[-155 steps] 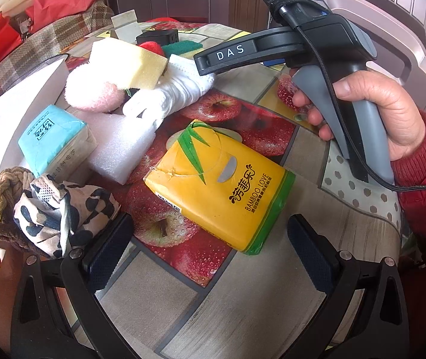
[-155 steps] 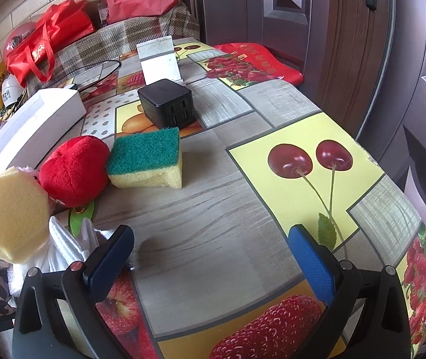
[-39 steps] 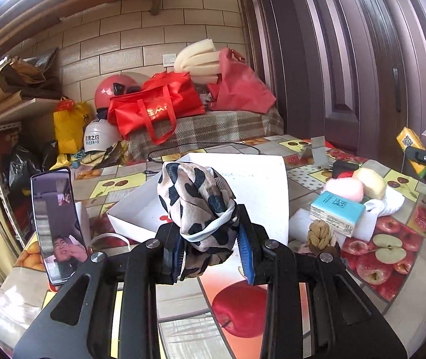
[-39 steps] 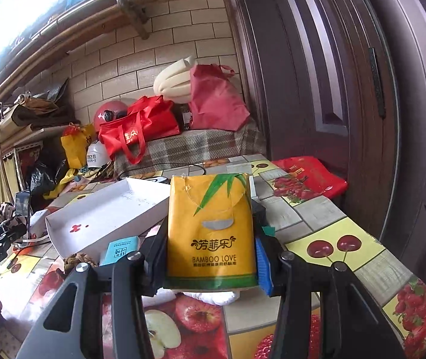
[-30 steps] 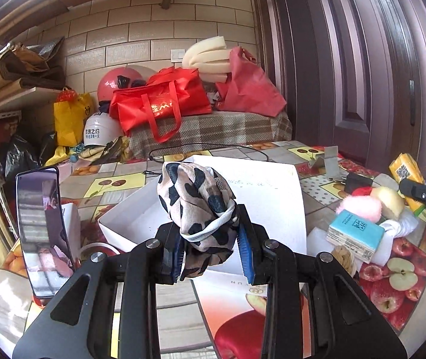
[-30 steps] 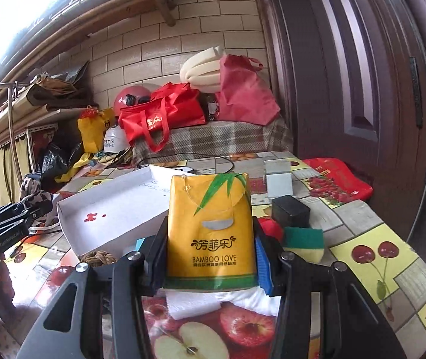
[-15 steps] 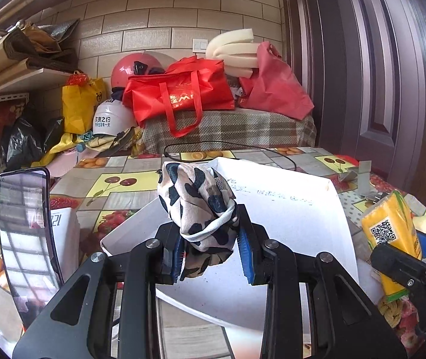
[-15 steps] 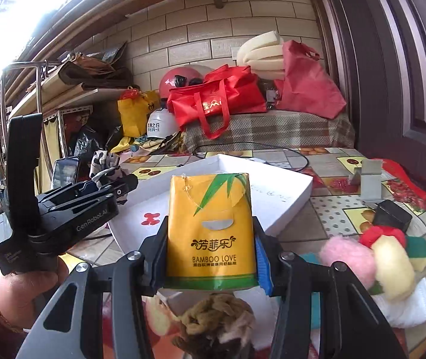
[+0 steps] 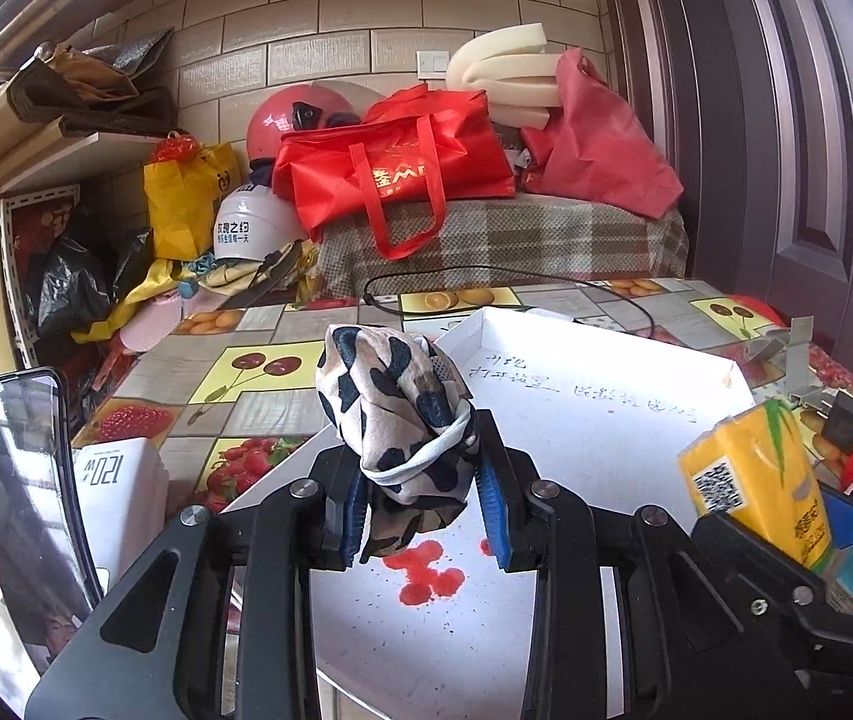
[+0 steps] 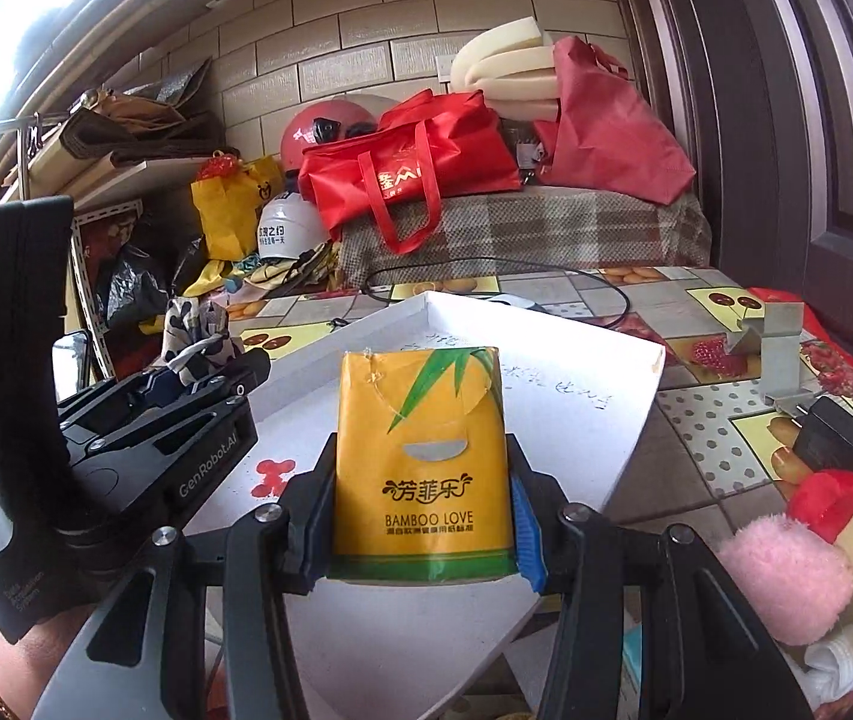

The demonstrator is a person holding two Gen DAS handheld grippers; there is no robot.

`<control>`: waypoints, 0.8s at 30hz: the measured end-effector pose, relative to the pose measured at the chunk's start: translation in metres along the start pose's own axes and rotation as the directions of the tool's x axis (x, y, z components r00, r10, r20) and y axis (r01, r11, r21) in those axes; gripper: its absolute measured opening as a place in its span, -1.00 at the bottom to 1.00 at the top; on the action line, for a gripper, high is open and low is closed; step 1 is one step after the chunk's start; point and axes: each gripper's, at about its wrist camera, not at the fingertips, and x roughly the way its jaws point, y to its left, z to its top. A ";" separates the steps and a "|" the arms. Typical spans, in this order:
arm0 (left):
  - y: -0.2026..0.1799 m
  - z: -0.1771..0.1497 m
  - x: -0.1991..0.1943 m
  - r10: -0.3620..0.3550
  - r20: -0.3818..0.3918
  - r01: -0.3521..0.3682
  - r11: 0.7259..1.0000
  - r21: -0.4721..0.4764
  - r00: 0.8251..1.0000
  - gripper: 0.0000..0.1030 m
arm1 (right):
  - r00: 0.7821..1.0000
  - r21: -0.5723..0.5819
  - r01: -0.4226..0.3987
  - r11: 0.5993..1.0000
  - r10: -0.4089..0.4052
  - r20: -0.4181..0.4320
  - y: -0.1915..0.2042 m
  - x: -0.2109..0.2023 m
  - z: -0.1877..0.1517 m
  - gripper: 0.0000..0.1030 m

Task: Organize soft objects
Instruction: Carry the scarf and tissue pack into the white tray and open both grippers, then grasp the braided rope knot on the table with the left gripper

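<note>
1. Now, a spotted cloth bundle (image 9: 402,420) is pinched between the nearly closed jaws of the left gripper (image 9: 423,516), at frame centre, over the near part of the white box (image 9: 606,420).
2. A yellow tissue pack (image 10: 423,462) is clamped upright by the right gripper (image 10: 420,531), jaws narrowed onto its sides, above the box's lower centre.
3. The carrying step is judged nearly done.
4. Next, both items would need lowering into the box and releasing apart.
</note>
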 end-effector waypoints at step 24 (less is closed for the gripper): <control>0.009 -0.003 -0.019 -0.018 0.066 0.021 0.998 -0.054 0.998 1.00 | 0.995 0.053 -0.011 0.999 0.006 0.102 -0.013 -0.040 -0.010 1.00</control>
